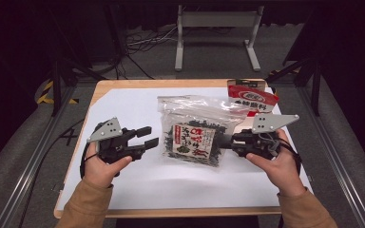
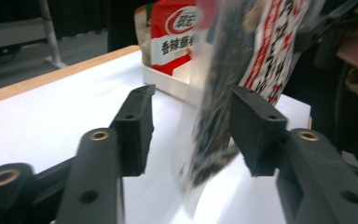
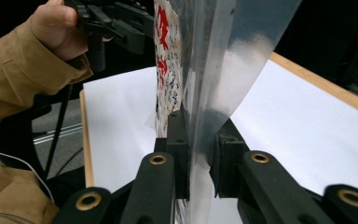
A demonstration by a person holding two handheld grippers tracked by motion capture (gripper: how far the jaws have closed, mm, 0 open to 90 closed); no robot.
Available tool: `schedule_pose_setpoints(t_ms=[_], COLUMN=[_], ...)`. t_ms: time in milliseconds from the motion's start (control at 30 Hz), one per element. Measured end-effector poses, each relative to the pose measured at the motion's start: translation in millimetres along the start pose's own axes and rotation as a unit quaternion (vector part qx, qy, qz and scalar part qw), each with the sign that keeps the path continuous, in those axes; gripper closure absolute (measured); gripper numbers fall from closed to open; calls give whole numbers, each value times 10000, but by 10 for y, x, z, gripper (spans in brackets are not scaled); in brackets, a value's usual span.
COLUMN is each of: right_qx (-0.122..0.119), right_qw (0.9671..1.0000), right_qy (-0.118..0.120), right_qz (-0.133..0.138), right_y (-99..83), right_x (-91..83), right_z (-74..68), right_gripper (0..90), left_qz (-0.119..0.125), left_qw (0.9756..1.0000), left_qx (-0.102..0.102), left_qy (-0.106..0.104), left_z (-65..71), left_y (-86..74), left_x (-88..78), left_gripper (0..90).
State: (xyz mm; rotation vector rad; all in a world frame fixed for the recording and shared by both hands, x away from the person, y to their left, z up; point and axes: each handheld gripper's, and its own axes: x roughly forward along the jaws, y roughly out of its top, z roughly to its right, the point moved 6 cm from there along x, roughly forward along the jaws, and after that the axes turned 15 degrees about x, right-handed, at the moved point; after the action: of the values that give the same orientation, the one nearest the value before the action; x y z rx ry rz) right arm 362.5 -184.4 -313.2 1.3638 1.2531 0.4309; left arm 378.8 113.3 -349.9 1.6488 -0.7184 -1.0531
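Your right gripper [image 1: 224, 141] is clamping the right edge of the clear seaweed bag [image 1: 195, 130], jaws pinched tight on the plastic film, which you can see squeezed between the black pads in the right gripper view. The bag is hanging over the middle of the white sheet [image 1: 123, 107] covering the table [image 1: 171, 83], a bit toward the far edge. Your left gripper [image 1: 145, 138] is sitting just beside the bag's left edge with its jaws spread apart, gripping nothing; in the left gripper view the bag's lower corner is dangling loose between the pads. A red snack packet [image 1: 252, 98] is sitting at the far right corner.
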Motion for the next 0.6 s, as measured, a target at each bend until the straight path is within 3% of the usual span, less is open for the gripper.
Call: schedule_pose_setpoints(t_ms=[233, 600], right_qx=[-47, -74], right_qw=[9995, 9973], right_qy=[-291, -696], right_qz=[62, 208], right_y=[89, 230], right_x=[-201, -481], right_z=[51, 128], right_gripper=[797, 797], left_qz=[-189, -451], left_qw=[9997, 9988], left_qx=[-22, -138], left_qy=[131, 164], left_z=[-93, -173], left_y=[-77, -180], left_x=[-35, -74], left_gripper=[444, 399])
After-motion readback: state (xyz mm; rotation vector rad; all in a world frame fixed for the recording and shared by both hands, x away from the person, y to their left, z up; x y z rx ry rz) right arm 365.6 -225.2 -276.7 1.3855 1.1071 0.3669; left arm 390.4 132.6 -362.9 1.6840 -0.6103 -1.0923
